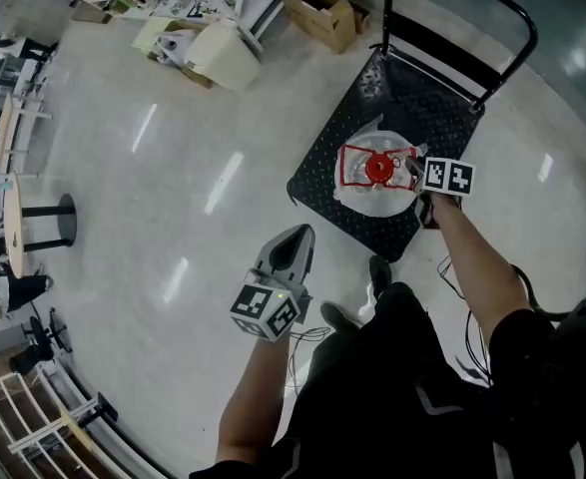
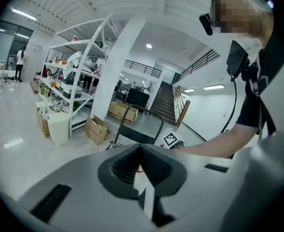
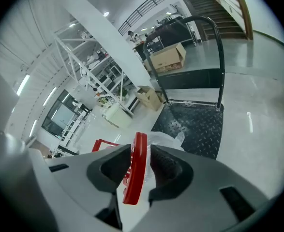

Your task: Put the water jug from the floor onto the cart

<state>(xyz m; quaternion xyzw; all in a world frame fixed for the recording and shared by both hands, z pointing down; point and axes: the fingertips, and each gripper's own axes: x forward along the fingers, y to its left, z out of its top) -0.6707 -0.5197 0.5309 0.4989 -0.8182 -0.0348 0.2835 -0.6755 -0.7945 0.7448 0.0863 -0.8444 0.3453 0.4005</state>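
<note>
- The jug [image 1: 377,196] stands upright on the cart [image 1: 417,93], at the end far from the push bar, long axis vertical, round red cap [image 1: 378,169] facing up.
- Its body is clear, crinkly plastic, and its handle [image 3: 136,170] is a flat red band.
- The cart has a black studded deck and a black tube bar.
- The right gripper [image 1: 410,168] is over the jug, its jaws loose round the handle with a gap showing.
- The left gripper [image 1: 300,236] is off the cart over the glossy floor, jaws together and empty.

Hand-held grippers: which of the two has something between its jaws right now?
The right hand-held gripper: the red handle of the water jug stands between its jaws, over the cart. The left hand-held gripper is shut on nothing, above bare floor.
</note>
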